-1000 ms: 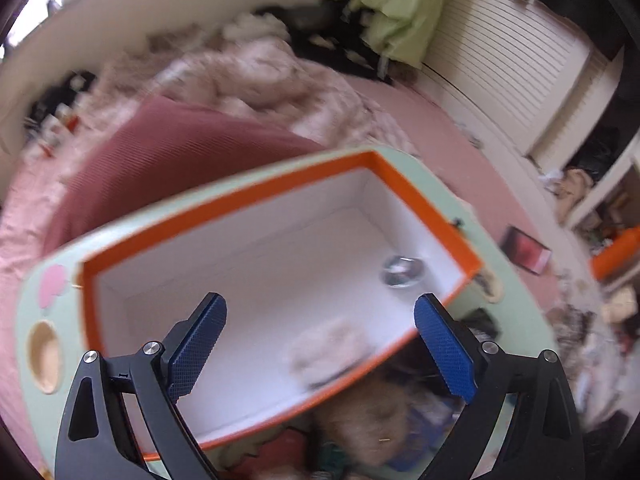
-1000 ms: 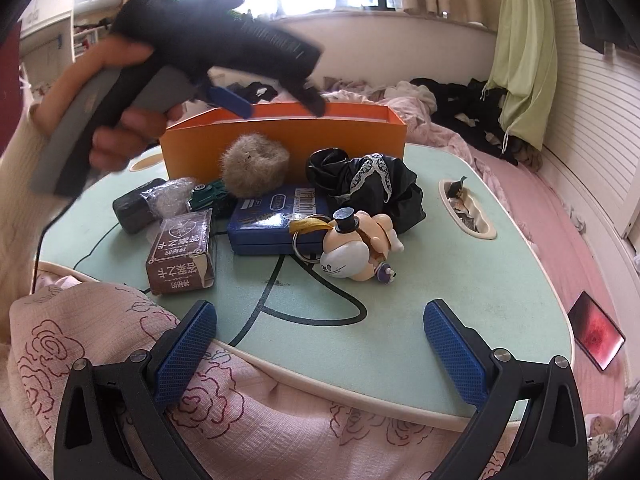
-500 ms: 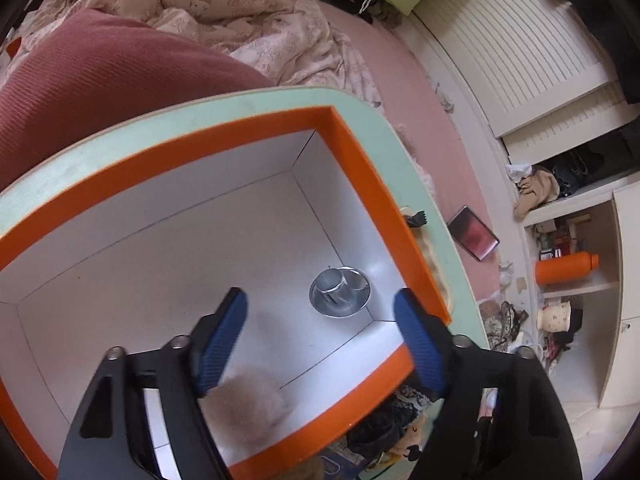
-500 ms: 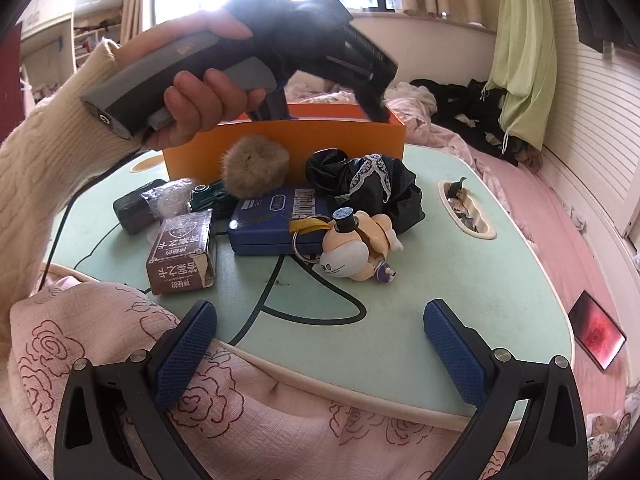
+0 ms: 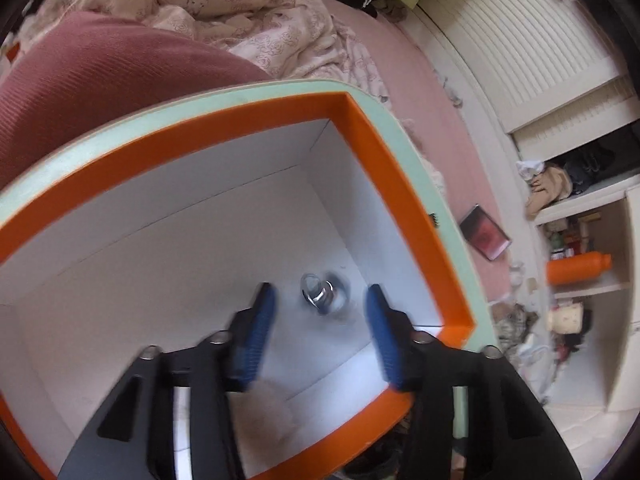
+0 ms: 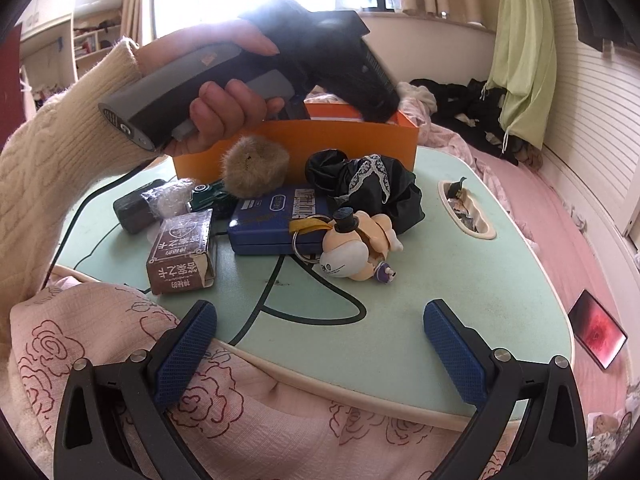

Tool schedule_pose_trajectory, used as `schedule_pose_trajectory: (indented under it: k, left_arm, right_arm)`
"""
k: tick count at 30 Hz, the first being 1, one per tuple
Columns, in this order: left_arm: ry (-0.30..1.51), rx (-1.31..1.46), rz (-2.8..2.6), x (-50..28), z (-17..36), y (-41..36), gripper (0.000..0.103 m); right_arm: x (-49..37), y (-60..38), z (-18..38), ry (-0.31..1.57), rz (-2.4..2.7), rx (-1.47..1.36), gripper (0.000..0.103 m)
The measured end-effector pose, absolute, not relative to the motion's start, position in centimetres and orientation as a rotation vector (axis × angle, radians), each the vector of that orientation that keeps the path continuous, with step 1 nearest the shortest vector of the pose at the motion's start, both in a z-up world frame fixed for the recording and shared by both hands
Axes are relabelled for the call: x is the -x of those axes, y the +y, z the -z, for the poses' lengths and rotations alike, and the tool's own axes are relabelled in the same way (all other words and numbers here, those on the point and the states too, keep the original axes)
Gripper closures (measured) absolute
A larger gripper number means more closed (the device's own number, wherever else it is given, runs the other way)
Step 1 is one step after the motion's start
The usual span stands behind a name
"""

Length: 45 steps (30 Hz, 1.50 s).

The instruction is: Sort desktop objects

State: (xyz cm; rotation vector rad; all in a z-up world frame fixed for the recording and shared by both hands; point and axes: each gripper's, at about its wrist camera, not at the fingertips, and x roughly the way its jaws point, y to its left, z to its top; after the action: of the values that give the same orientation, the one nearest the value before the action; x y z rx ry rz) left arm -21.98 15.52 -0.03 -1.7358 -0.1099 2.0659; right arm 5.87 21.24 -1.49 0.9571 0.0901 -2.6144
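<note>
Now: left gripper [image 5: 318, 310] inside orange box [image 5: 404, 184], fingers part-open around small metal piece [image 5: 322, 298], not touching | right gripper [image 6: 320, 344] wide open, empty, near table [image 6: 460, 280] edge

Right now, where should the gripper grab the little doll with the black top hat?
Grab the doll across its round head, coming from above. It lies on its side on the table, and the head is its widest, firmest part. The right gripper is open and nearest.
</note>
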Motion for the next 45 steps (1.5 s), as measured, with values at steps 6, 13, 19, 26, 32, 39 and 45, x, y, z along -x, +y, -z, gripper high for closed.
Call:
schedule_pose_trajectory:
  k: [6, 13, 19, 26, 32, 39, 45]
  left_arm:
    - [-0.037, 1.703, -2.084, 21.3, 0.4, 15.7, 0.076]
    - [-0.123, 1.625, -2.084, 20.8, -1.7, 14.2, 0.095]
    - [-0.18, 1.5, -2.124, 19.9, -6.0, 11.9, 0.099]
    - [-0.184, 1.662, -2.048, 21.7, -4.4, 13.3, 0.033]
    - [0.07, 1.833, -1.954, 22.5, -1.2, 17.2, 0.038]
    - [-0.058, 1.871, -1.814, 24.2, 0.0, 16.4, 0.045]
    - [-0.063, 1.869, -1.854, 24.0, 0.0, 14.7, 0.077]
  right_arm:
    - [-5.8, 21.1, 1.4, 0.091, 2.615, -0.955, 0.0]
    - [-5.8, 21.0, 1.4, 0.09, 2.616, -0.955, 0.0]
    - [-5.8, 21.0, 1.4, 0.089, 2.616, -0.954, 0.0]
    - [-5.7, 20.8, 1.4, 0.089, 2.617, -0.953, 0.0]
    - [-5.8, 20.8, 1.4, 0.087, 2.618, -0.952, 0.0]
    - [-5.8, 20.9, 1.4, 0.084, 2.617, -0.954, 0.0]
    - [-5.9, 20.8, 1.4, 0.084, 2.619, -0.952, 0.0]
